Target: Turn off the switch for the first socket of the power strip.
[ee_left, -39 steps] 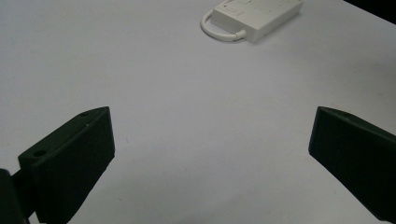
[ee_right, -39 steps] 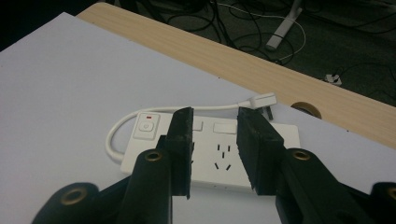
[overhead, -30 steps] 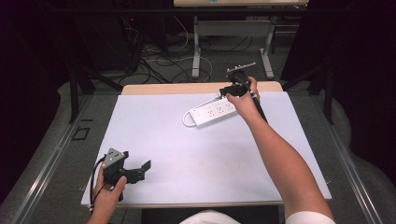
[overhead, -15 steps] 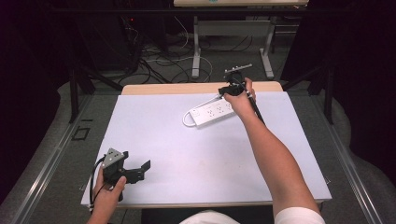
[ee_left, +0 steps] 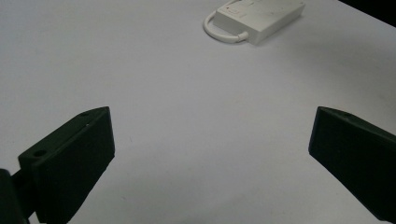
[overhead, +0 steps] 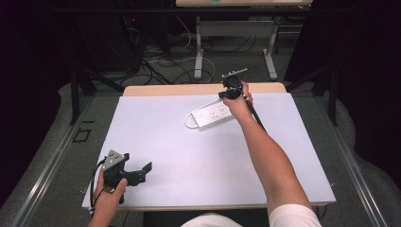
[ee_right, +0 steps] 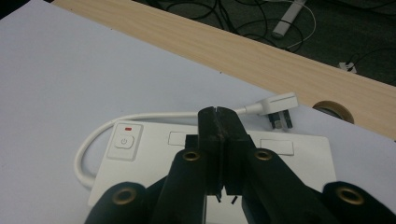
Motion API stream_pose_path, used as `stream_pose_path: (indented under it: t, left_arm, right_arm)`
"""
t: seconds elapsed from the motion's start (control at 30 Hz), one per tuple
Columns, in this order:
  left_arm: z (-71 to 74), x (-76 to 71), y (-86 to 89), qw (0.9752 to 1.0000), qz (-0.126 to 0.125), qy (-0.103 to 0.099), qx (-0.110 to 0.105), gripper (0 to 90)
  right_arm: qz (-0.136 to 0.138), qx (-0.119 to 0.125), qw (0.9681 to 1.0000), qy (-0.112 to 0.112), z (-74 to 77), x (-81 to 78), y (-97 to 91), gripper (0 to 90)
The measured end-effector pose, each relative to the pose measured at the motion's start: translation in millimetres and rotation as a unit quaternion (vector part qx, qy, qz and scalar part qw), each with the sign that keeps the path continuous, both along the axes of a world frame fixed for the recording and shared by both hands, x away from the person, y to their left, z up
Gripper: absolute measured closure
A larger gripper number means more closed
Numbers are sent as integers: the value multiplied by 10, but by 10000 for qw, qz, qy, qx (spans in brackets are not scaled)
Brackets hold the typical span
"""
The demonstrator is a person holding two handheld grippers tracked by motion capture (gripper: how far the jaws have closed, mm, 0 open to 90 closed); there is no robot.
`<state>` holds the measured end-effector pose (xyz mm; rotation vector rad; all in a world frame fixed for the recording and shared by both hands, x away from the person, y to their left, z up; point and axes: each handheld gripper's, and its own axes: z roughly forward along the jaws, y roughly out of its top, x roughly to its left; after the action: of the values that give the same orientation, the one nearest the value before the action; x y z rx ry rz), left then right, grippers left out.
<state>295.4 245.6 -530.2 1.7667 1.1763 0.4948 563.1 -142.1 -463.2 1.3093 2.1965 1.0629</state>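
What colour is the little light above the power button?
Red light, clearest in the right gripper view.

The high view looks forward and down from above the person's side, taking in the whole white worktop and the floor beyond it. The left gripper view sits low and close over the worktop near its front left corner, facing across it toward the power strip far off. The right gripper view hangs close above that same power strip, facing the worktop's wooden far edge; all three views share the strip.
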Motion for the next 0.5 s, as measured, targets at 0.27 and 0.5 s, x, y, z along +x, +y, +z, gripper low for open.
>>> stream_pose_path:
  t: [0.27, 0.5]
  left_arm:
    - [-2, 3, 5, 10000, 0, -7, 5, 1]
    - [-3, 7, 4, 10000, 12, 2, -5, 1]
  right_arm:
    - [5, -64, 9998, 163, -143, 53, 65, 900]
    - [6, -78, 9998, 185, -208, 90, 89, 900]
